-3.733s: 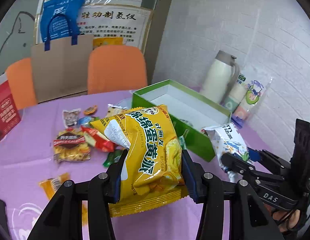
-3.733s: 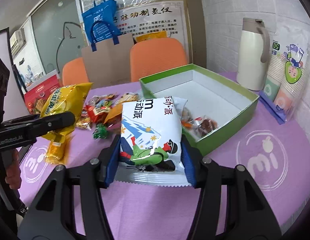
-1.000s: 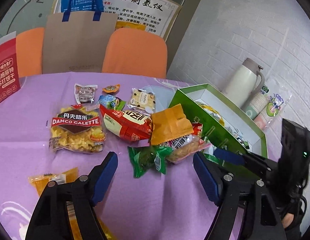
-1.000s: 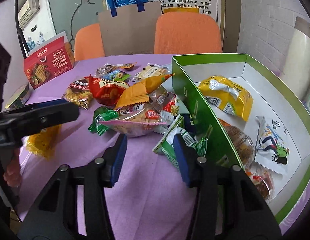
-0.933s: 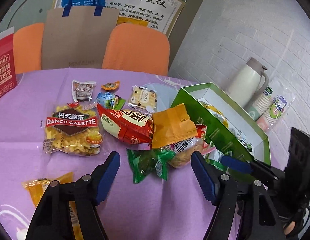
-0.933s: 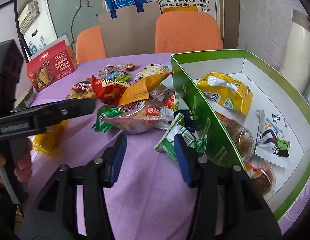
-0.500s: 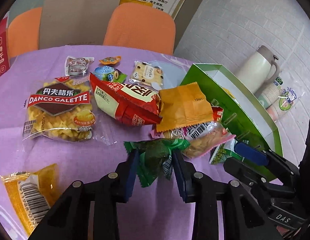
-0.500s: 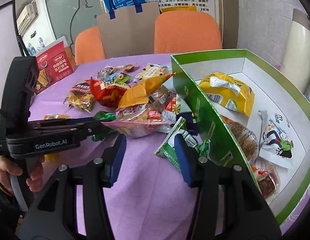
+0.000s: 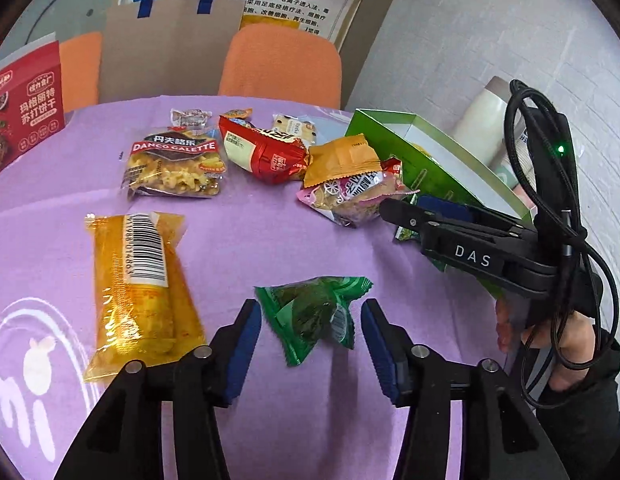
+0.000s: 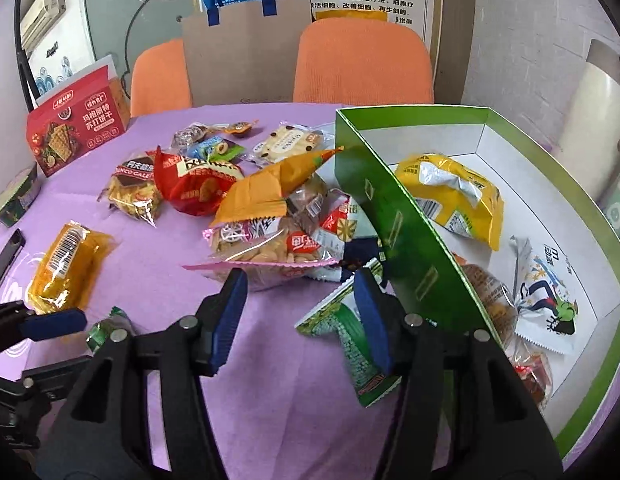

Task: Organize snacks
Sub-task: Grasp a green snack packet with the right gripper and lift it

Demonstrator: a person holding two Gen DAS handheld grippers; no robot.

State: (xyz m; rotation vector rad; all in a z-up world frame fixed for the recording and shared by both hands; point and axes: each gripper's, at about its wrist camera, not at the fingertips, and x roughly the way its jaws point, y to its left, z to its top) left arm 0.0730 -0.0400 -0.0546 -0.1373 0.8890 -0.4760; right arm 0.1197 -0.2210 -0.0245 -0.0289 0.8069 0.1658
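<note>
While both sets of blue-padded fingers stand apart with nothing clamped, the small crinkled green foil snack packet [image 9: 314, 316] lies on the purple tablecloth [image 9: 238, 248] between the pads of the left gripper [image 9: 310, 332] — a gap shows on each side, so it looks released, though whether a pad brushes its edge is hard to tell from here. At about nine o'clock from it rests a long amber transparent packet with a barcode label [image 9: 138, 288]. Farther off toward twelve o'clock a heap of snacks sits together: a clear bag of yellow twisted biscuits [image 9: 174, 168], a red foil bag [image 9: 262, 152], an orange foil pouch [image 9: 342, 160] and, under it, a pink-edged clear bag of crackers [image 10: 266, 248].

The right gripper [image 10: 298, 312] hovers spread just short of that pink-edged bag; its right pad overlaps a green-and-white printed sachet [image 10: 350, 340] lying against the outer wall of the green cardboard box with white lining [image 10: 406, 240]. Inside the box, at two o'clock, lie a yellow foil bag [image 10: 450, 196] and a white pouch with a cartoon figure [image 10: 546, 288].
</note>
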